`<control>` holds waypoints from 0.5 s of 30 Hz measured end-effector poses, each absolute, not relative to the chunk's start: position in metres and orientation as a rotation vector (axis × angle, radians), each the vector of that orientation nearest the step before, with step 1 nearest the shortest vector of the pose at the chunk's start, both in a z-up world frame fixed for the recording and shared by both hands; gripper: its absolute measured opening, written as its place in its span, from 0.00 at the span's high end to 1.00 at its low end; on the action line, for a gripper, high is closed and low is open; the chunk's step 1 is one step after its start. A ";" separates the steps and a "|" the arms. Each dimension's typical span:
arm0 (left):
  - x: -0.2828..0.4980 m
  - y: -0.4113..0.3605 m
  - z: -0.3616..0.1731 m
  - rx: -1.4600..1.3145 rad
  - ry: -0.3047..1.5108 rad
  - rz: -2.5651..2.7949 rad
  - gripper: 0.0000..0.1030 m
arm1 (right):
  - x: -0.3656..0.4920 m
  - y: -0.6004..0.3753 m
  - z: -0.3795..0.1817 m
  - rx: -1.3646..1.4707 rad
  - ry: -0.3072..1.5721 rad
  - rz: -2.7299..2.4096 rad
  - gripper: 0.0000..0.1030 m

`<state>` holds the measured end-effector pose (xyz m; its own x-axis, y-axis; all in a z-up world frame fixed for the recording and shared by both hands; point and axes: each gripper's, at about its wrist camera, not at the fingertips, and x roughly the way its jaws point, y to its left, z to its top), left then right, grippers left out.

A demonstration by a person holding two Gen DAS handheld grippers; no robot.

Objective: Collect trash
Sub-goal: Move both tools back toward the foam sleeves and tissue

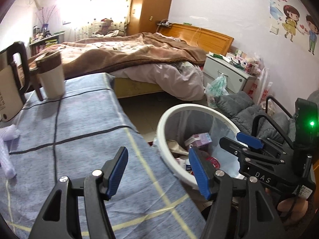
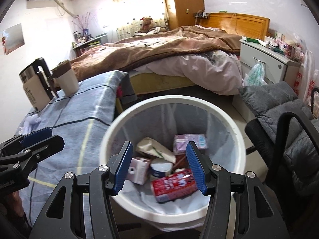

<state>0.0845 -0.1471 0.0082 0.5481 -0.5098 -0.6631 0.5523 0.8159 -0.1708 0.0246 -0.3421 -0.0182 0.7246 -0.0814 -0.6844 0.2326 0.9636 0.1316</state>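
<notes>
A white trash bin with a clear liner stands on the floor beside the table; it also shows in the left wrist view. Inside lie several cartons, among them a red carton, a purple carton and a pink carton. My right gripper is open and empty, right above the bin mouth. My left gripper is open and empty over the table's right edge by the bin. Crumpled white tissue lies at the table's left; it shows in the right wrist view too.
The table has a blue cloth. A white cup with brown lid and a kettle stand at its far end. A bed, a white nightstand and a grey jacket on a chair surround the bin.
</notes>
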 end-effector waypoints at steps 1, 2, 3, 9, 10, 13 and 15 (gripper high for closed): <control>0.085 -0.141 0.009 0.051 0.760 -0.621 0.37 | 0.025 -0.338 -0.017 0.213 0.738 -0.168 0.45; 0.085 -0.135 0.010 0.045 0.755 -0.613 0.37 | 0.025 -0.334 -0.015 0.211 0.734 -0.161 0.45; 0.085 -0.129 0.010 0.040 0.754 -0.601 0.37 | 0.026 -0.330 -0.014 0.207 0.730 -0.157 0.45; 0.088 -0.087 0.012 0.018 0.732 -0.509 0.36 | 0.033 -0.301 -0.003 0.209 0.694 -0.084 0.45; 0.088 -0.079 0.012 0.011 0.730 -0.493 0.36 | 0.035 -0.294 -0.002 0.203 0.689 -0.069 0.45; 0.090 -0.057 0.013 0.013 0.715 -0.431 0.36 | 0.043 -0.275 0.000 0.184 0.688 -0.026 0.45; 0.091 -0.041 0.012 -0.007 0.718 -0.409 0.36 | 0.049 -0.263 0.000 0.174 0.692 -0.006 0.45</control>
